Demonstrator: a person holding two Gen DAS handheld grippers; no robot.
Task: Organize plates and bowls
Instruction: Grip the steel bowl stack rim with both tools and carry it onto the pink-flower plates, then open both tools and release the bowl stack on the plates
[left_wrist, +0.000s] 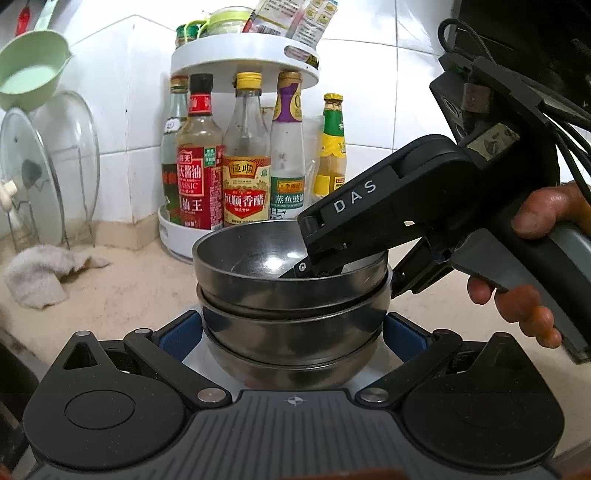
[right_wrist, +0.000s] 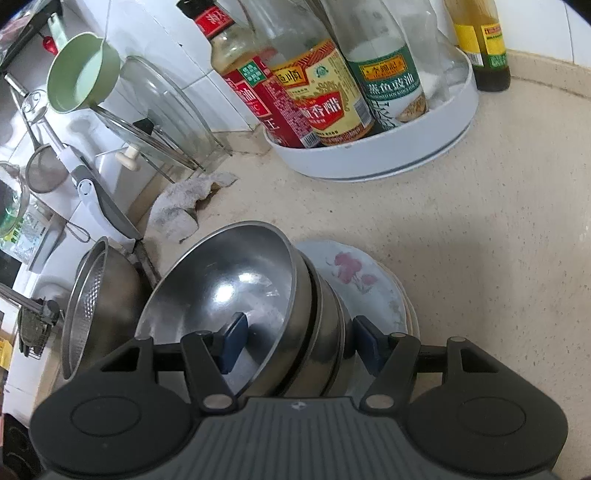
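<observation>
A stack of steel bowls (left_wrist: 291, 295) stands on the beige worktop (left_wrist: 122, 295), in front of the white bottle carousel (left_wrist: 243, 70). In the right wrist view the stack sits on a flowered plate (right_wrist: 354, 273).

The left claw (left_wrist: 291, 334) straddles the stack's lower bowls, one blue pad (left_wrist: 181, 332) on each side; whether the pads press on the steel or stand just clear I cannot tell.

The right claw (right_wrist: 301, 343) comes at the stack from the side away from the carousel's left: one pad (right_wrist: 232, 343) is inside the top bowl, the other (right_wrist: 371, 343) is outside the rims. Its jaws are half spread, and a grip cannot be confirmed.

A grey rag (left_wrist: 40, 273) lies left of the stack.
</observation>
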